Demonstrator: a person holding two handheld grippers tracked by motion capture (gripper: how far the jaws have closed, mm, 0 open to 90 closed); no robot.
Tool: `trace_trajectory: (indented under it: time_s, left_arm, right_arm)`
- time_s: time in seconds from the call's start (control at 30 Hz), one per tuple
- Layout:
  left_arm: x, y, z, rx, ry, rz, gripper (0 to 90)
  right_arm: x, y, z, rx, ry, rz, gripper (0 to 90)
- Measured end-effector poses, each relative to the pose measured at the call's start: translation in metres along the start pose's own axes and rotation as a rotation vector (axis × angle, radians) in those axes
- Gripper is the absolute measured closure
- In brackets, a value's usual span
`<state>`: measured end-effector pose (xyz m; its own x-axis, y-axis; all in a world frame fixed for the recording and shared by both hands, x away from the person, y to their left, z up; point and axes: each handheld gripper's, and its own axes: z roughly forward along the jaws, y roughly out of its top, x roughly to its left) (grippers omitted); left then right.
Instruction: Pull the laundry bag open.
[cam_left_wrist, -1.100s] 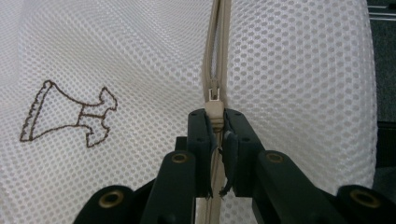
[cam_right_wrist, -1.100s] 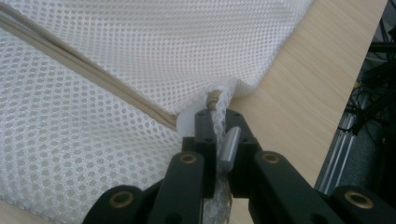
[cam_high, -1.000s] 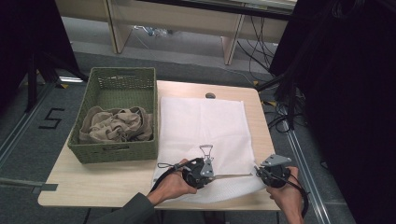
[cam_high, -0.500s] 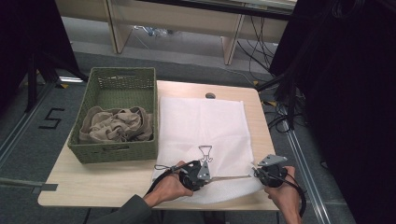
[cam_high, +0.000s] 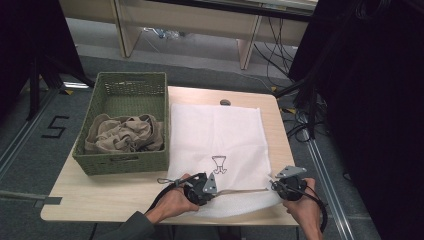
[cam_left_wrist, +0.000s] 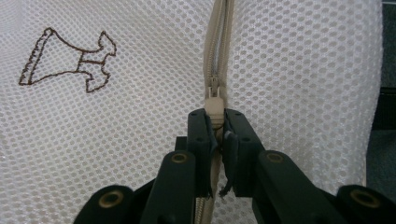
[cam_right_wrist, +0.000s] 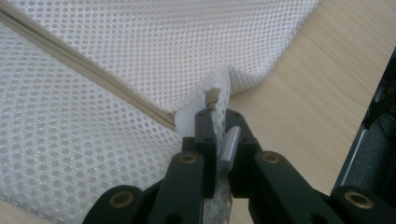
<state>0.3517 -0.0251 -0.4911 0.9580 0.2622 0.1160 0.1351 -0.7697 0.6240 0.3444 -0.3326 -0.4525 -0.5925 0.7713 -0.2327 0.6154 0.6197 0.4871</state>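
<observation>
I see the white mesh laundry bag lying flat on the right half of the worktop, its long side running from the far edge down to the near edge, where its beige zipper runs across just short of the near edge. A small brown embroidered figure sits on the mesh a little above the zipper.

My left tongs are closed on the zipper's beige pull tab; in the left gripper view the pads pinch the tab with the slider just beyond them and the zipper line running on toward the far end of the bag. In the high view these left tongs lie near the middle of the near edge.

My right tongs are closed on the bag's corner at the zipper's end, close to the near right corner of the worktop; the mesh is bunched between the pads, and a small grey metal piece sits there too, though I can't quite tell what it is. In the high view the right tongs are at the bag's near right corner.

Left of the bag, touching its edge, stands a green woven basket holding crumpled tan clothes, along the worktop's left side.
</observation>
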Motion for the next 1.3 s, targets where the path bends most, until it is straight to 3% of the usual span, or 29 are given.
trace_trajectory:
  time_s: [0.17,0.47,0.7,0.87,1.3]
  left_arm:
    - [0.001,-0.003,-0.004,0.013,0.009,0.010,81.4]
    - [0.005,-0.025,-0.025,0.052,0.031,0.011,81.4]
    - [0.006,-0.035,-0.037,0.043,0.045,0.006,81.4]
    - [0.007,-0.051,-0.048,0.054,0.056,-0.008,81.4]
    - [0.009,-0.065,-0.065,0.052,0.071,-0.010,81.5]
  right_arm:
    - [0.001,0.001,0.001,0.007,-0.003,-0.006,86.1]
    - [-0.001,-0.001,0.002,0.017,0.001,0.001,86.1]
    - [-0.001,-0.001,0.002,0.021,-0.004,0.003,86.1]
    - [-0.001,-0.001,0.003,0.025,0.001,0.002,86.1]
    - [-0.001,-0.001,0.005,0.030,0.006,0.002,86.1]
